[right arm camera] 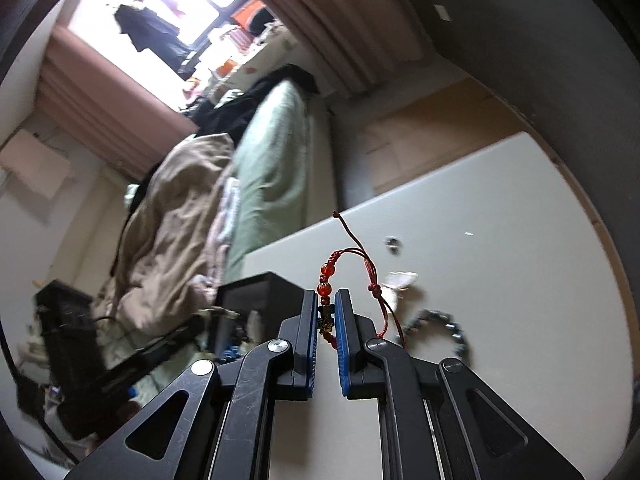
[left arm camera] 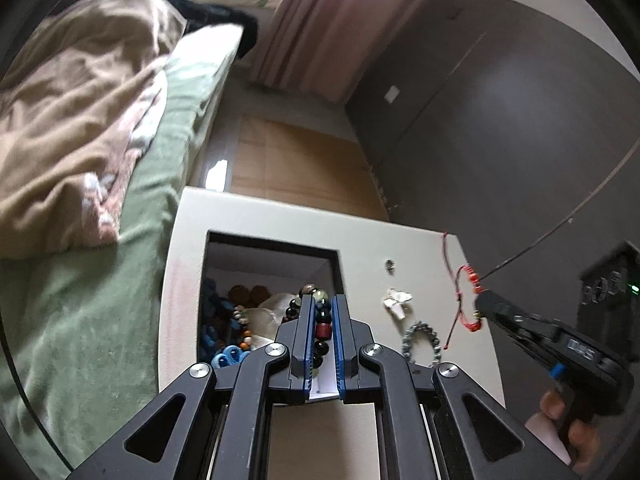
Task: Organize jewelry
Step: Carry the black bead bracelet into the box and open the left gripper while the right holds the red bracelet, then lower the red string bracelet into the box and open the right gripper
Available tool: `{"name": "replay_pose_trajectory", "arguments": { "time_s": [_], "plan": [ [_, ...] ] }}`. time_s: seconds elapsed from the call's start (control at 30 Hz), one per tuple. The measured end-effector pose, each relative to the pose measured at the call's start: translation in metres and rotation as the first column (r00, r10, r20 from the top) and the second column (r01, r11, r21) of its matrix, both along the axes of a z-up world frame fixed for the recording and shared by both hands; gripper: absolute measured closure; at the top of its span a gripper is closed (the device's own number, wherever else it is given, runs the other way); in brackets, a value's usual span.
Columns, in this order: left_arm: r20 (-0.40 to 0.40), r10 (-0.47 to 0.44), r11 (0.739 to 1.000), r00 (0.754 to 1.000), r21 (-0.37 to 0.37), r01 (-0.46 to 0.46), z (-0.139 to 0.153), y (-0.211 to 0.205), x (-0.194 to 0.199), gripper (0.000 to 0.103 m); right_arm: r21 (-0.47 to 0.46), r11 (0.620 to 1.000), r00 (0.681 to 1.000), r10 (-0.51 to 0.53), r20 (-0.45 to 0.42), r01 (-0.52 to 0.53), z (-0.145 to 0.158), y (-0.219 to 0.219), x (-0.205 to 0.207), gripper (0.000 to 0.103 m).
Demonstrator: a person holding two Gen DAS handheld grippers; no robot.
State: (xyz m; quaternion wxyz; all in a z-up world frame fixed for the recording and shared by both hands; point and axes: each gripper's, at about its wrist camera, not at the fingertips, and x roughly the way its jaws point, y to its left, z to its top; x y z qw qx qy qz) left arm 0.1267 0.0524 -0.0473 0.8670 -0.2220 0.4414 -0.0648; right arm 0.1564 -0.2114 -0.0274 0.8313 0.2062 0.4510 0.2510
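In the left wrist view my left gripper point(left arm camera: 322, 300) is shut on a bracelet of dark, green and red beads point(left arm camera: 322, 330). It hangs over the near edge of an open black-rimmed box point(left arm camera: 272, 242) set in the white table point(left arm camera: 248, 212). The box holds blue and brown jewelry. To the right, my right gripper point(left arm camera: 480, 306) is shut on a red cord bracelet point(left arm camera: 464, 280), lifted above the table. In the right wrist view the red cord bracelet point(right arm camera: 325, 276) sits pinched between the blue pads of my right gripper point(right arm camera: 326, 300), its cords trailing right.
On the table lie a small ring point(left arm camera: 390, 266), a white ornament point(left arm camera: 396, 300) and a grey bead bracelet point(left arm camera: 422, 338). A green bed point(left arm camera: 120, 280) with a beige blanket point(left arm camera: 72, 120) borders the table's left. A dark wall point(left arm camera: 500, 120) stands to the right, wooden floor beyond.
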Motion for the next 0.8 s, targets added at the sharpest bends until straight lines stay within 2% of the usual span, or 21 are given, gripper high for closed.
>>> {"name": "replay_pose_trajectory", "arguments": {
  "time_s": [0.07,0.1,0.13,0.4,0.57,0.7,0.77,0.8],
  "plan": [
    [-0.028,0.018,0.999,0.999,-0.028,-0.018,-0.005,0.008,0.003,0.065,0.033,0.999,0.999,0.028,0.019,-0.029,0.003,0.008,-0.002,0.093],
    [-0.025,0.029,0.998,0.999,-0.048,-0.031,-0.006,0.012,0.003,0.042,0.051,0.998,0.999,0.043,0.028,-0.045,0.005,0.012,-0.003,0.093],
    [-0.01,0.051,0.996,0.999,-0.07,-0.051,-0.004,0.018,0.002,0.031,0.074,0.995,0.997,0.064,0.039,-0.067,0.007,0.017,-0.003,0.093],
    [0.021,0.143,0.982,0.99,-0.125,-0.139,0.007,0.05,-0.006,0.03,0.157,0.975,0.986,0.15,0.076,-0.16,0.01,0.051,-0.011,0.093],
    [0.04,0.18,0.977,0.983,-0.124,-0.174,0.014,0.064,-0.013,0.03,0.155,0.968,0.979,0.185,0.08,-0.196,0.007,0.077,-0.014,0.093],
    [0.045,0.194,0.974,0.98,-0.127,-0.187,0.016,0.071,-0.014,0.03,0.101,0.972,0.977,0.205,0.066,-0.211,-0.003,0.104,-0.014,0.092],
    [0.046,0.2,0.973,0.979,-0.123,-0.193,0.017,0.072,-0.016,0.03,0.037,0.976,0.976,0.213,0.048,-0.215,-0.009,0.117,-0.014,0.091],
    [0.047,0.201,0.973,0.978,-0.122,-0.194,0.018,0.073,-0.017,0.03,0.013,0.973,0.973,0.23,0.017,-0.23,-0.014,0.124,-0.013,0.083]
  ]
}}
